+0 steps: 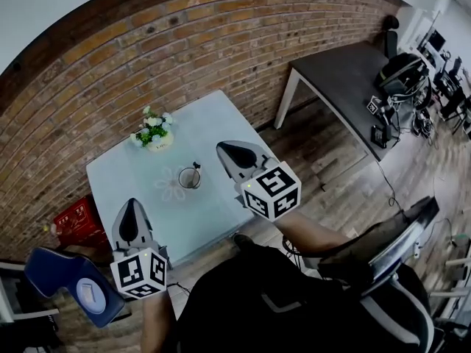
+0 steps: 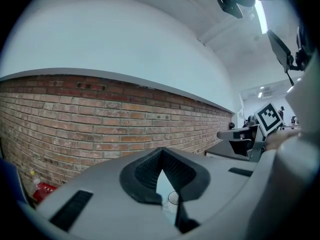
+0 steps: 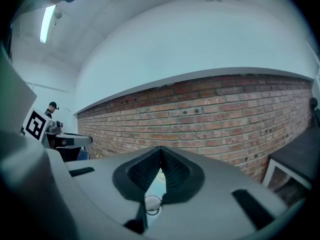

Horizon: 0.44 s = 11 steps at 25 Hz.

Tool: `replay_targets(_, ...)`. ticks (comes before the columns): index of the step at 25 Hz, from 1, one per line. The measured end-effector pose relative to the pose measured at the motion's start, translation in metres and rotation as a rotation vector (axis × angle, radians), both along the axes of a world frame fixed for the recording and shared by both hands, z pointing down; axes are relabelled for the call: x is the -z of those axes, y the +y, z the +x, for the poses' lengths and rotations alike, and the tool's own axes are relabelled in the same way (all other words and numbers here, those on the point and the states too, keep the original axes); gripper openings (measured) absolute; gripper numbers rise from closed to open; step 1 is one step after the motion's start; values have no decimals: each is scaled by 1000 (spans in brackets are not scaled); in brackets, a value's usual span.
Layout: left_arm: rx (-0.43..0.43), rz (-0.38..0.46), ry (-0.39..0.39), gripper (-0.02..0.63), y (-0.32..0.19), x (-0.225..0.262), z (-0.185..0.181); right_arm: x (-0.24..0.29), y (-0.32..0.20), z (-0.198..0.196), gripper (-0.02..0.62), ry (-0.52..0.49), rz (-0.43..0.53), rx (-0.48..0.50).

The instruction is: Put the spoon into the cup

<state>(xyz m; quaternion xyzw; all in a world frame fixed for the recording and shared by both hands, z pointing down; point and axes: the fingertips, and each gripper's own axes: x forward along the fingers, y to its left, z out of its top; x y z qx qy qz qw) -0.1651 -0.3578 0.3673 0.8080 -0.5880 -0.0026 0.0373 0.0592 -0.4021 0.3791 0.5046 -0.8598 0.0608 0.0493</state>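
Note:
A clear glass cup (image 1: 189,178) stands near the middle of the pale blue table (image 1: 213,123). A dark spoon handle (image 1: 196,166) sticks up out of it at its right rim. My right gripper (image 1: 221,148) hovers just right of the cup, shut and empty. My left gripper (image 1: 132,201) hangs at the table's near left edge, also shut with nothing held. In the left gripper view the cup (image 2: 173,199) shows below the closed left gripper (image 2: 161,155). The right gripper view has the cup (image 3: 152,204) under the closed right gripper (image 3: 160,153).
A small pot of white flowers (image 1: 153,133) sits at the table's far left. A brick wall (image 1: 184,43) runs behind. A grey desk (image 1: 346,79) with electronics stands to the right, a red crate (image 1: 73,223) and a blue chair (image 1: 73,285) to the left.

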Motion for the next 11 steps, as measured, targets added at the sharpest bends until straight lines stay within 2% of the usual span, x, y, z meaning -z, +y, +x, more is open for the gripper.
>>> replay_targets(11,17,-12,10,9,3,-5,1,-3,-7,2,18,6,-12,5)
